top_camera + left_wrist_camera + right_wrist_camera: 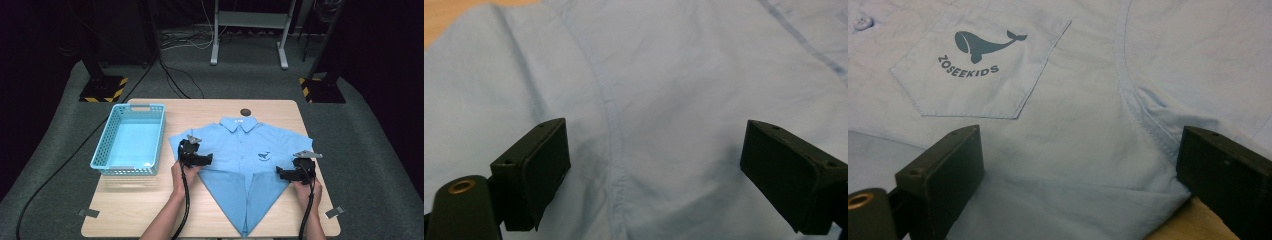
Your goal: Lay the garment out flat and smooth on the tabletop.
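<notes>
A light blue short-sleeved shirt [245, 150] lies face up on the wooden table [135, 205], collar at the far side. Its lower sides are folded inward, so the hem narrows to a point at the front edge. My left gripper [207, 159] hovers over the shirt's left shoulder area, jaws open, with bare cloth and a seam [611, 115] between them [654, 170]. My right gripper [281, 174] rests at the shirt's right edge, open [1078, 175]. It faces the chest pocket [980, 65] with its whale print, and the sleeve seam [1143, 120] runs just inside its right jaw.
A light blue plastic basket [134, 106] stands on the table's left side. A small dark disc [245, 112] sits beyond the collar. Tape marks [88, 213] [334, 212] lie at the front corners. Grey carpet, cables and stand feet surround the table.
</notes>
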The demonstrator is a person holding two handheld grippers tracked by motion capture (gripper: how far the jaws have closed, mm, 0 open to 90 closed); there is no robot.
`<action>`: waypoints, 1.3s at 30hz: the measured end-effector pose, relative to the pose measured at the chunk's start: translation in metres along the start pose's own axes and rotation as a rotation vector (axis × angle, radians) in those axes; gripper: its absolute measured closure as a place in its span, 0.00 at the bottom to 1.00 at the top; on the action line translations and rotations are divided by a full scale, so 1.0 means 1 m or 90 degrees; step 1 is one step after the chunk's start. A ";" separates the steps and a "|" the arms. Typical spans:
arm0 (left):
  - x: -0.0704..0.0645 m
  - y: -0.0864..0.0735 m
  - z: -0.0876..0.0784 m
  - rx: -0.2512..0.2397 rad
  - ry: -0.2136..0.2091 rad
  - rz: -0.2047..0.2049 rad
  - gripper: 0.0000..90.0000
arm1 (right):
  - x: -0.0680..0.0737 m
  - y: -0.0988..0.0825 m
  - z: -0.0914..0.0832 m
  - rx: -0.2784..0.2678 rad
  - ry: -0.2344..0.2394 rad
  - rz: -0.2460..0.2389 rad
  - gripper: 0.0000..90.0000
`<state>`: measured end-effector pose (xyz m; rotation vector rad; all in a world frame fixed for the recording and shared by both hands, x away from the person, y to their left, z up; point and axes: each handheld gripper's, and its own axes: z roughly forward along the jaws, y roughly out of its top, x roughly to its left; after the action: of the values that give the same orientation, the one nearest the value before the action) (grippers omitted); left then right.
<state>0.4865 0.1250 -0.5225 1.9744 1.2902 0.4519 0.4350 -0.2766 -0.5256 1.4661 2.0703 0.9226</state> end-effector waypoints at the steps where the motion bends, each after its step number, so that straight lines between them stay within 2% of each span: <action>1: 0.001 -0.001 0.000 -0.005 0.011 -0.004 0.13 | 0.000 0.000 0.000 0.000 0.000 0.000 0.05; 2: 0.001 -0.001 0.000 -0.005 0.011 -0.004 0.12 | 0.000 0.000 0.000 0.000 0.000 0.000 0.05; 8: 0.014 -0.006 -0.004 -0.011 0.065 -0.021 0.12 | 0.000 0.000 0.000 0.000 0.000 0.000 0.05; 11: 0.019 -0.007 -0.008 -0.006 0.070 -0.029 0.07 | 0.000 0.000 0.000 0.000 0.000 0.000 0.05; 14: 0.016 -0.009 -0.016 -0.017 0.068 -0.021 0.04 | 0.000 0.000 0.000 -0.001 0.000 0.001 0.06; 17: 0.008 -0.012 -0.028 -0.047 0.059 -0.008 0.02 | -0.001 0.000 -0.001 -0.004 0.001 0.009 0.06; 18: 0.002 -0.013 -0.035 -0.061 0.047 0.000 0.01 | -0.002 0.000 -0.001 -0.005 0.007 0.010 0.04; 19: 0.002 -0.013 -0.035 -0.061 0.047 0.000 0.01 | -0.002 0.000 -0.001 -0.005 0.007 0.010 0.04; 20: -0.004 -0.015 -0.039 -0.066 0.042 0.010 0.01 | -0.003 0.000 -0.002 -0.011 0.019 0.013 0.01; 21: -0.011 -0.018 -0.044 -0.070 0.030 0.020 0.00 | -0.007 -0.003 -0.009 -0.048 0.058 0.026 0.00; 23: -0.018 -0.023 -0.047 -0.067 0.017 0.030 0.00 | -0.012 -0.007 -0.016 -0.081 0.085 0.060 0.00; 24: -0.021 -0.025 -0.048 -0.063 0.011 0.037 0.00 | -0.012 -0.008 -0.018 -0.089 0.082 0.075 0.00; 25: -0.024 -0.028 -0.048 -0.060 0.007 0.040 0.00 | -0.010 -0.009 -0.020 -0.089 0.077 0.075 0.00; 27: -0.029 -0.034 -0.046 -0.042 -0.003 0.047 0.00 | 0.002 -0.011 -0.022 -0.079 0.064 0.048 0.00; 29: -0.032 -0.040 -0.043 -0.032 0.001 0.052 0.00 | 0.016 -0.013 -0.022 -0.056 0.052 0.016 0.02; 32: -0.034 -0.044 -0.038 -0.016 0.006 0.053 0.00 | 0.037 -0.016 -0.022 -0.018 0.021 0.003 0.03; 34: -0.035 -0.044 -0.036 -0.002 0.013 0.061 0.00 | 0.047 -0.017 -0.018 0.025 -0.005 -0.006 0.00; 35: -0.035 -0.043 -0.035 0.008 0.017 0.067 0.00 | 0.050 -0.016 -0.017 0.028 -0.017 -0.009 0.00; 36: -0.035 -0.043 -0.034 0.016 0.017 0.073 0.00 | 0.050 -0.015 -0.016 0.032 -0.016 -0.001 0.00; 39: -0.032 -0.041 -0.033 0.019 0.017 0.067 0.00 | 0.049 -0.012 -0.013 0.032 -0.021 0.005 0.00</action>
<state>0.4255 0.1189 -0.5276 2.0749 1.2205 0.5142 0.4016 -0.2370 -0.5247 1.5055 2.0801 0.8498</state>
